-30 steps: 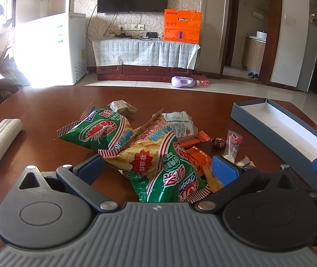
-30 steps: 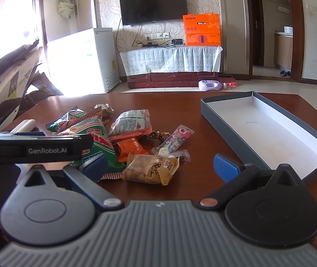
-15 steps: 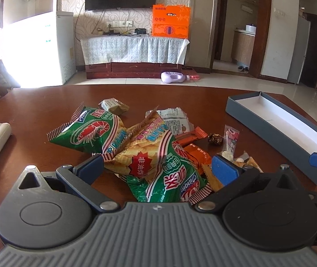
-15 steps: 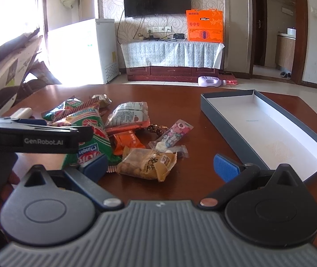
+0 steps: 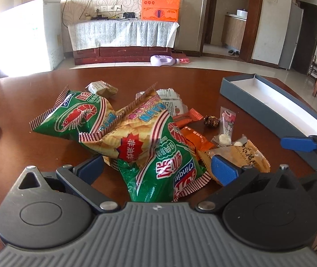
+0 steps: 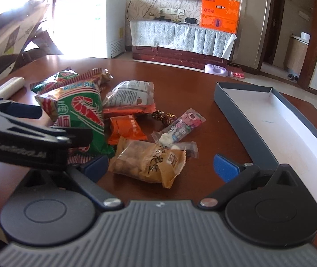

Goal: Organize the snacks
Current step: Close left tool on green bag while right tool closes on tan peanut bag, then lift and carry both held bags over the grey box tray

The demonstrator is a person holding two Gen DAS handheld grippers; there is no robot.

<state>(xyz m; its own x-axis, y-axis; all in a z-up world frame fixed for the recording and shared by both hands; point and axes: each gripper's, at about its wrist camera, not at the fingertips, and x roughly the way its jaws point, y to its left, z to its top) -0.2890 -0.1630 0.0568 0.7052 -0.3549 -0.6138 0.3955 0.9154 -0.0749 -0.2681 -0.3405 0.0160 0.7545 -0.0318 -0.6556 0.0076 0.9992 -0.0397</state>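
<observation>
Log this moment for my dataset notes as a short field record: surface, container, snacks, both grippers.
surface: brown wooden table
container: long grey box, white inside, nothing in it, right of the snacks
snacks: two green shrimp chip bags, tan nut packet, two orange packets, pink candy packet, wrapped chocolate, white-label packet, all loose on the table
left gripper: jaws open, either side of the nearer chip bag
right gripper: jaws open around the nut packet

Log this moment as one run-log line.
left gripper: open, over green shrimp-chip bag | right gripper: open, over brown nut packet | box: holds nothing
</observation>
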